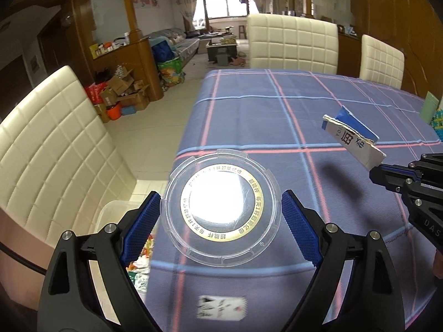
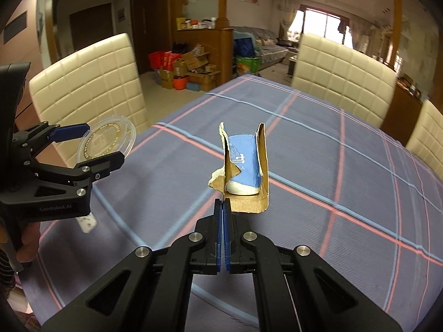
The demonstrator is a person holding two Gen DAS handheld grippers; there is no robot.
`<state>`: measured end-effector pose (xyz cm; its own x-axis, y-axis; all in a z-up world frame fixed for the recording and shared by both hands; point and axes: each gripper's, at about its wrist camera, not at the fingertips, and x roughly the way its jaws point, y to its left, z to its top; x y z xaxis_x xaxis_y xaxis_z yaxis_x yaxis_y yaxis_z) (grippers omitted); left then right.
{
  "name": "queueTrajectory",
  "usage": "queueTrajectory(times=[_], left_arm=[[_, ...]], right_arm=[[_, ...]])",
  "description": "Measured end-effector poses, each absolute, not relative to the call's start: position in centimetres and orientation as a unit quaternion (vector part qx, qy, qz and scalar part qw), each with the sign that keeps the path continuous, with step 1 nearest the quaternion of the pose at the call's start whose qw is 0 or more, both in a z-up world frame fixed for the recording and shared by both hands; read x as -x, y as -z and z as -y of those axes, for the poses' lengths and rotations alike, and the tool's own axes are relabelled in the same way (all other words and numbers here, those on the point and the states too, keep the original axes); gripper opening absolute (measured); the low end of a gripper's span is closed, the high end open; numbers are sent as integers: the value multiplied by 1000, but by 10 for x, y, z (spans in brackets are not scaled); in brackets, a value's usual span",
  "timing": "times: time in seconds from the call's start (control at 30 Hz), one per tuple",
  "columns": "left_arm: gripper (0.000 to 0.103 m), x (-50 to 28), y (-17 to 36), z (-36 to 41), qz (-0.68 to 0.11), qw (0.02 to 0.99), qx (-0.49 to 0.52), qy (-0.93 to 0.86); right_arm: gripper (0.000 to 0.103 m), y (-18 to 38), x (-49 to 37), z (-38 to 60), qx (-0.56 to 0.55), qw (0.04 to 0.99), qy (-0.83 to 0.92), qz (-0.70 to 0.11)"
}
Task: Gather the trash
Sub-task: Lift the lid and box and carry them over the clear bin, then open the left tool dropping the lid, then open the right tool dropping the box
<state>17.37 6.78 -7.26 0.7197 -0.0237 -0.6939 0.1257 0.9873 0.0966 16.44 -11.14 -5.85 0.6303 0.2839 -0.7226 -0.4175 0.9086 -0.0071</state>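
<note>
Mid-collect, both loaded. Left gripper (image 1: 221, 207) jaws wide, clamping clear lid (image 1: 220, 207) at table (image 1: 277, 105) edge. Right gripper (image 2: 223, 207) jaws shut on torn carton scrap (image 2: 243, 166), above table. Next, likely: carry to bin (image 1: 113, 213) below left, release; paper scrap (image 1: 221, 307) remains.

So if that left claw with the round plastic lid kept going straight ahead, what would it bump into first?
Probably nothing soon: beyond the clear lid in the left claw lies only the checked tablecloth. Further along that line stands a cream chair, though depth is hard to judge here.
</note>
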Motion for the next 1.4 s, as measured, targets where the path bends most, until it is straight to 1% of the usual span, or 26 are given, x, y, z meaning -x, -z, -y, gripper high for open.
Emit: queueTrajectory(times=[0.33, 1.03, 1.1, 1.13, 1.17, 1.4], left_arm=[[87, -161, 75, -135, -366, 929, -42, -7], [87, -161, 109, -272, -390, 914, -12, -111], [89, -163, 114, -279, -396, 911, -10, -115], [93, -164, 117, -284, -400, 909, -4, -115], [100, -165, 120, -287, -402, 908, 0, -117], [100, -163, 133, -306, -413, 902, 19, -126]], right_arm=[[2, 59, -166, 36, 126, 883, -247, -379], [2, 68, -182, -116, 185, 846, -336, -372], [2, 71, -183, -125, 189, 842, -340, -373], [2, 73, -184, -128, 190, 841, -341, -374], [2, 75, -186, -130, 191, 840, -341, -376], [2, 89, -193, -144, 197, 829, -346, -393]])
